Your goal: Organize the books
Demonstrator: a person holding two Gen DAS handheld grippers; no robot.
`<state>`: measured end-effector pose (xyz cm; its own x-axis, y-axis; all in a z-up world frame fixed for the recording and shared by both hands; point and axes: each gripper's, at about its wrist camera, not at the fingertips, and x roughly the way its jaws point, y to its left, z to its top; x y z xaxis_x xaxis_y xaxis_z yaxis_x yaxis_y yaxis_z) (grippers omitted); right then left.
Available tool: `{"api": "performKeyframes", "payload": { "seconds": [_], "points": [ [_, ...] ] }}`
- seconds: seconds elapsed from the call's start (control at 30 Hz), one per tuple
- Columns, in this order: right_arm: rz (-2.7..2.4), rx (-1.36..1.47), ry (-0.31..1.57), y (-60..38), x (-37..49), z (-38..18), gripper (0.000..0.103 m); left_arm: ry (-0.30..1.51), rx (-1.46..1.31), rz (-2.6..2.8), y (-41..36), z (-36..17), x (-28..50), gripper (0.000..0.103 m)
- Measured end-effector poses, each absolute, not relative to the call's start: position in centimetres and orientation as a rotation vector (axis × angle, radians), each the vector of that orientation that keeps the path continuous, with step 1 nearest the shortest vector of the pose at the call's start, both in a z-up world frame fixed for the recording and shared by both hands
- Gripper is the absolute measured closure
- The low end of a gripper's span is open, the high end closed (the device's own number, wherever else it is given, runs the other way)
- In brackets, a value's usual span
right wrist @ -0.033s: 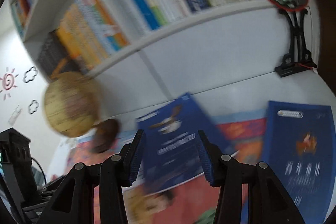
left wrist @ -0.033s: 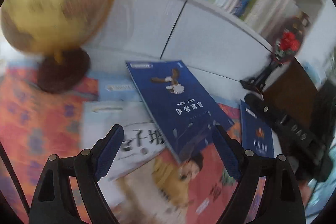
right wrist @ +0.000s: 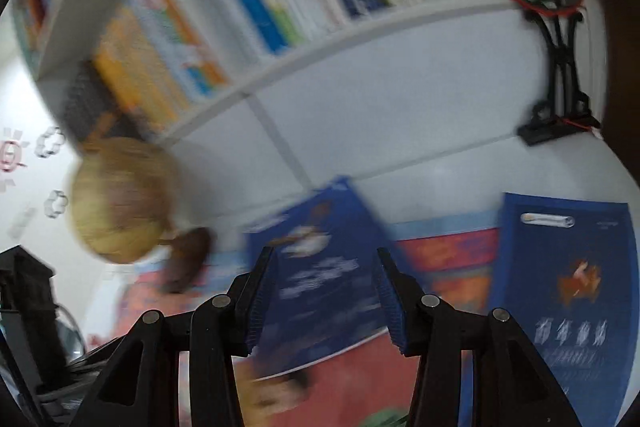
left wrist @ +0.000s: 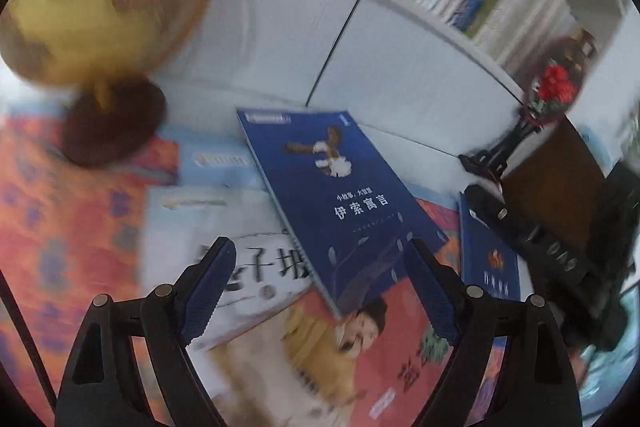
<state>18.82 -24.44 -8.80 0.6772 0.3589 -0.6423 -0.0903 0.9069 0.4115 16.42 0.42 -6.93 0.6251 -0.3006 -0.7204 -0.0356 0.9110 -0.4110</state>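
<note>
Two grippers, left gripper (left wrist: 318, 291) and right gripper (right wrist: 324, 301), jaws apart, empty. Risk: dark blue paperback book (left wrist: 340, 195) overhanging pile, slides if nudged.

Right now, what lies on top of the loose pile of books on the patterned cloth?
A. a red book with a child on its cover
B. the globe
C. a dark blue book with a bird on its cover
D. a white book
C: the dark blue book with a bird overlaps the red book and the white book beneath it.
</note>
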Motion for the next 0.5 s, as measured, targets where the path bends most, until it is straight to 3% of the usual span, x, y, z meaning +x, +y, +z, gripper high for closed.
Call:
{"api": "performKeyframes", "payload": {
  "seconds": [0.13, 0.5],
  "points": [
    [0.215, 0.34, 0.864, -24.7, 20.3, -12.3, 0.056, 0.915, -0.427, -0.204, -0.4, -10.0, 17.2, 0.018],
    [0.178, 0.242, 0.968, -22.4, 20.1, -13.8, 0.056, 0.919, -0.229, -0.3, -2.9, -9.4, 16.7, 0.017]
  ]
}}
